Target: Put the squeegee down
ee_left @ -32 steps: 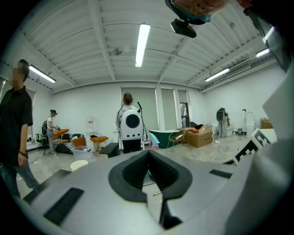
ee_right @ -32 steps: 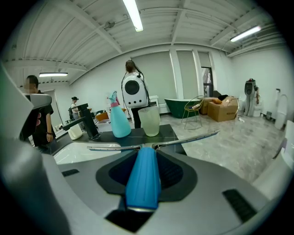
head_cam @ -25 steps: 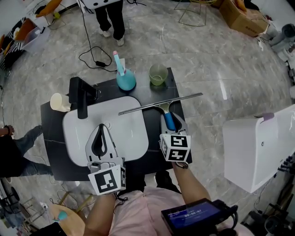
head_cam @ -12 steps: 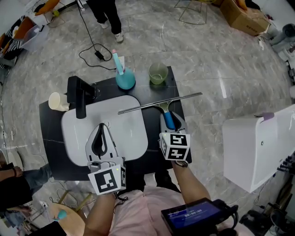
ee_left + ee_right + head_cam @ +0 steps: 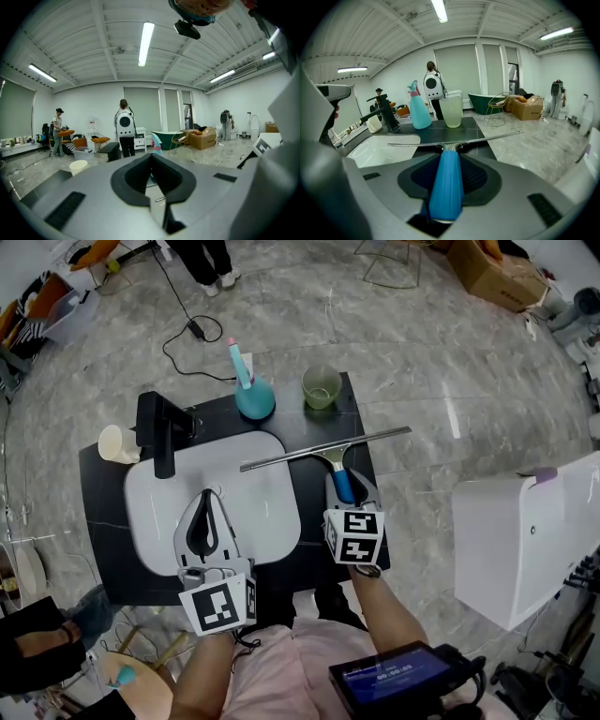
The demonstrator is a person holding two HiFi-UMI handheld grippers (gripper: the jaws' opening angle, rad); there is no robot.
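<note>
**Right claw had the squeegee, parked over the right side of the table**

The blue-handled squeegee (image 5: 323, 449) with the long metal blade sat in the right claw (image 5: 349, 482). Its handle ran straight out along the jaws, away from the person. The blade lay crosswise, with one end over the corner of the white sink (image 5: 253, 512) and the other poking past the edge of the black table (image 5: 328, 427). I couldn't tell whether the blade was touching the table yet. The jaws were clamped on the handle but had just eased open a touch. The left claw (image 5: 206, 501) hung over the sink with its tips together and nothing in it, so putting it down looked like the right hand's job.
</note>
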